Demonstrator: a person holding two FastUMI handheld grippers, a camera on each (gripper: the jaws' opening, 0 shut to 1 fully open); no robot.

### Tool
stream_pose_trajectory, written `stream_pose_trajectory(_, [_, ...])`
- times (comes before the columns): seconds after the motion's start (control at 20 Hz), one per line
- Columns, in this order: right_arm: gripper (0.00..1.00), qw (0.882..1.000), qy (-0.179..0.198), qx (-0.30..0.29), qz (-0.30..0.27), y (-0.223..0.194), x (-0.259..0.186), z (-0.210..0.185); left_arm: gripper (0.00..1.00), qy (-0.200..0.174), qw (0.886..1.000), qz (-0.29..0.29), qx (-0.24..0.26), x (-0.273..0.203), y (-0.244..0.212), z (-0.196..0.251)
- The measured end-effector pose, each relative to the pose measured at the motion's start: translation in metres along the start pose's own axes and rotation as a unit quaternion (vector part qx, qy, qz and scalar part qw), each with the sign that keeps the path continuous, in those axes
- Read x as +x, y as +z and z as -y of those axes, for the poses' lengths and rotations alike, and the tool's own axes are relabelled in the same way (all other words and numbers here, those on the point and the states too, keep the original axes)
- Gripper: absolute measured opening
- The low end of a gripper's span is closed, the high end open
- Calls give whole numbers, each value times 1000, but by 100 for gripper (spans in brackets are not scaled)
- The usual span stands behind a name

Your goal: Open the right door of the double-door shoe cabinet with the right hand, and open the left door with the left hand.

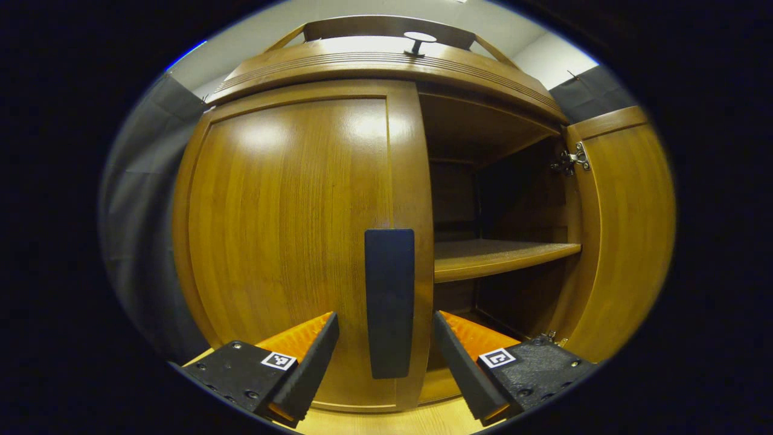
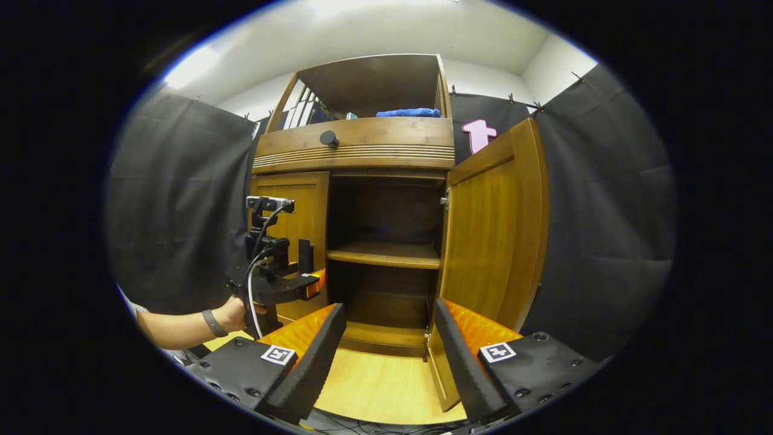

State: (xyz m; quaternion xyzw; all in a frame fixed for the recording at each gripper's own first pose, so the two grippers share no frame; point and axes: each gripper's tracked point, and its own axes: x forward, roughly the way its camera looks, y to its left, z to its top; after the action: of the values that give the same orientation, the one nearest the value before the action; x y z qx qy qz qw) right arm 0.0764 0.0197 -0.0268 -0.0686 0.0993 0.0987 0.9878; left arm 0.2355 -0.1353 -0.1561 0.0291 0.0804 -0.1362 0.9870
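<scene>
Left gripper view: left gripper [image 1: 386,362] at bottom center, fingers spread wide, nothing pinched. Dark vertical handle [image 1: 389,302] of left door [image 1: 284,229] sits between the two fingers, a gap on each side, no contact seen. Left door shut, takes up center-left of frame. Right door [image 1: 628,229] swung open at right edge, metal hinge [image 1: 570,160] at its upper inner corner. Shelf [image 1: 501,254] visible inside cabinet, center-right.

Right gripper view: right gripper [image 2: 389,362] at bottom center, fingers spread apart, holding nothing, well back from shoe cabinet [image 2: 362,151]. Right door open, right of center. Left door shut, left of center; left gripper held in front of it by a hand [image 2: 235,314], lower left, w/ wristband [image 2: 211,323]. Round knob [image 2: 329,139] on drawer front, upper center. Blue cloth [image 2: 409,112] on top ledge. Light wood floor board [image 2: 380,380] below.
</scene>
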Motion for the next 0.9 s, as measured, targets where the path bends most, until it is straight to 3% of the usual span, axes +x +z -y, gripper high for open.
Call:
stream_pose_trajectory(0.1, [98,1000,-2,7,4,1,0,3,84,-1,1000,3,-15,2,1,-5])
stream_pose_trajectory(0.2, [94,1000,0,18,1,1,4,4,69,-12,1000,4,-27,2,0,-6])
stream_pose_trajectory(0.25, [94,1000,1,23,-1,1,5,3,67,-30,999,7,-39,1,0,1])
stream_pose_trajectory(0.4, [94,999,0,35,1,4,6,3,29,-33,998,7,-51,-1,-2,5])
stream_pose_trajectory(0.55, [95,999,-3,35,-2,2,4,5,23,-35,998,-12,-43,-5,0,7])
stream_pose_trajectory(0.75, [98,999,-2,36,3,2,-3,2,25,-37,999,-22,-31,-46,3,3])
stream_pose_trajectory(0.9, [96,999,0,37,4,-2,-9,2,24,-10,999,-31,-22,-83,5,-10])
